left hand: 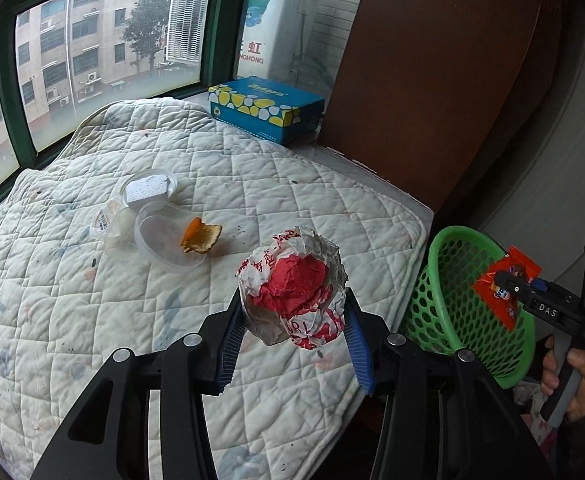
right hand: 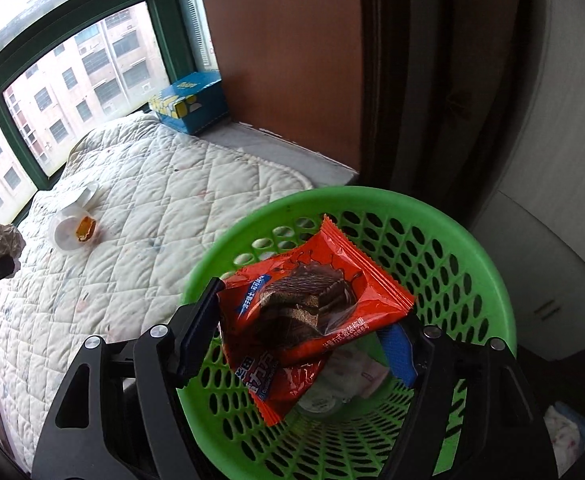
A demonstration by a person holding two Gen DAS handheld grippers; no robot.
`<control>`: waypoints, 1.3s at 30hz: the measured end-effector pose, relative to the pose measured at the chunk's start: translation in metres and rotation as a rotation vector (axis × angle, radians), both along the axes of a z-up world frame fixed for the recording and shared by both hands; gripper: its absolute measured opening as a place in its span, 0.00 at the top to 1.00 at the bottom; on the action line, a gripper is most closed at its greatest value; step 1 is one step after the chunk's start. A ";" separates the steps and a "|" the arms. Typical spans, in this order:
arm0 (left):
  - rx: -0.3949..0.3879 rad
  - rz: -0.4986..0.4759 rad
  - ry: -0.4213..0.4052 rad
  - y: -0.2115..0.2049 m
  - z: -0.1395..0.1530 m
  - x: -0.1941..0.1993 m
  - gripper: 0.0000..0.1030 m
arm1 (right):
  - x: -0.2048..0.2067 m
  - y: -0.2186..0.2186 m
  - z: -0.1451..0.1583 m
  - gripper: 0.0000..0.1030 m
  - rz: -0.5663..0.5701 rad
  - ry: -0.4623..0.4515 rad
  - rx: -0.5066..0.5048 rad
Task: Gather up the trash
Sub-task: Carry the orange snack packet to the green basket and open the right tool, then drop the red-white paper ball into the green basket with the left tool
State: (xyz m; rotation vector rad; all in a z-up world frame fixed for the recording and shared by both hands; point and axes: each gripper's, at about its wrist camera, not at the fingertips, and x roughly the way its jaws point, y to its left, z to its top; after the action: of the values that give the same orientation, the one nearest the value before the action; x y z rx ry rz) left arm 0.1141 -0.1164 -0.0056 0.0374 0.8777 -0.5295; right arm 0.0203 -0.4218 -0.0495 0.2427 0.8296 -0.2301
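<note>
Two pieces in your claws, the rest of the trash still on the quilt.

Your right claw is closed on the orange snack wrapper and holds it over the mouth of the green basket at lower centre of the right wrist view; the basket already has some pale scraps at its bottom, so I judge at least part of the collecting done. Your left claw is clamped on the crumpled red-and-white paper ball, raised above the quilted mattress at centre of the left wrist view, well left of the basket. Left on the mattress, at centre left: the clear plastic containers, with a white block and an orange peel. The blue tissue box sits at the upper centre.
</note>
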 end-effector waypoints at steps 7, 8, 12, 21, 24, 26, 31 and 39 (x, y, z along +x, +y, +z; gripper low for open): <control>0.000 -0.066 -0.005 -0.033 0.005 -0.005 0.56 | -0.011 -0.026 -0.001 0.24 -0.060 0.002 -0.007; 0.000 -0.075 -0.006 -0.038 0.006 -0.006 0.56 | -0.013 -0.029 0.000 0.22 -0.067 0.001 -0.010; 0.001 -0.114 -0.013 -0.058 0.009 -0.010 0.56 | -0.018 -0.037 0.003 0.20 -0.086 -0.010 -0.015; 0.005 -0.201 -0.016 -0.102 0.011 -0.020 0.56 | -0.033 -0.052 0.011 0.16 -0.106 -0.031 -0.012; 0.007 -0.227 -0.016 -0.115 0.011 -0.024 0.56 | -0.038 -0.056 0.015 0.16 -0.111 -0.045 -0.010; 0.011 -0.245 -0.016 -0.125 0.010 -0.027 0.56 | -0.041 -0.057 0.018 0.16 -0.113 -0.056 -0.010; 0.023 -0.295 -0.006 -0.153 0.005 -0.035 0.55 | -0.049 -0.058 0.024 0.16 -0.115 -0.083 -0.007; 0.041 -0.355 0.029 -0.189 -0.008 -0.046 0.50 | -0.059 -0.062 0.033 0.15 -0.126 -0.118 0.008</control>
State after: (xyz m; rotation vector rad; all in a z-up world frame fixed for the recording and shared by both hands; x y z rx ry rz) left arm 0.0683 -0.3052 -0.0141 0.2263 0.9153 -0.8448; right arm -0.0390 -0.4833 -0.0167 0.3131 0.6992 -0.3274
